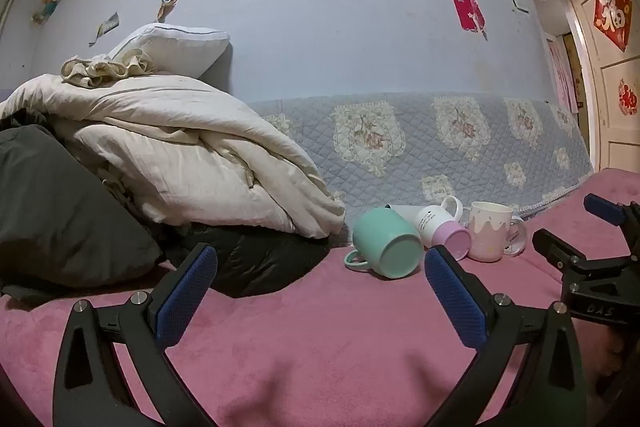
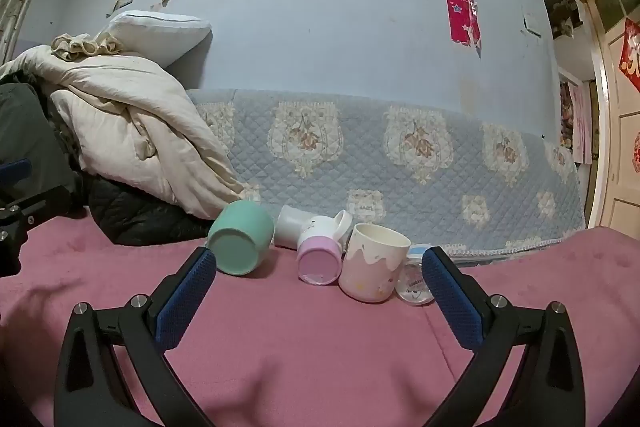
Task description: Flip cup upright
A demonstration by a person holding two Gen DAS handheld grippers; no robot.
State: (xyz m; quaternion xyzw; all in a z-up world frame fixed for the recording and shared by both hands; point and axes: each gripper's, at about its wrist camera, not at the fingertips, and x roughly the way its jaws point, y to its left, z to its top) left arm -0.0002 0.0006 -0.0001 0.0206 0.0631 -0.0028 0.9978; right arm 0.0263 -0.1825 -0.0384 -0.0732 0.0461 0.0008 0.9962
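Note:
A mint green mug point(image 1: 387, 242) point(image 2: 239, 241) lies on its side on the pink bedspread point(image 1: 304, 327) point(image 2: 304, 331), its base toward me. Beside it a white and pink mug point(image 1: 442, 227) point(image 2: 318, 255) also lies on its side. A cream and pink mug point(image 1: 490, 235) point(image 2: 372, 263) stands upright to their right. My left gripper point(image 1: 320, 269) is open and empty, a short way in front of the mugs. My right gripper point(image 2: 320, 273) is open and empty, its fingers on either side of the mug group; it also shows at the right of the left wrist view point(image 1: 576, 227).
A heap of cream quilts point(image 1: 168, 155) point(image 2: 132, 131) and dark clothing point(image 1: 248, 259) point(image 2: 140, 215) lies left of the mugs. A quilted floral cover point(image 1: 440, 147) point(image 2: 400, 155) lines the wall behind. A small clear cup point(image 2: 414, 281) and a white object point(image 2: 290, 223) sit among the mugs.

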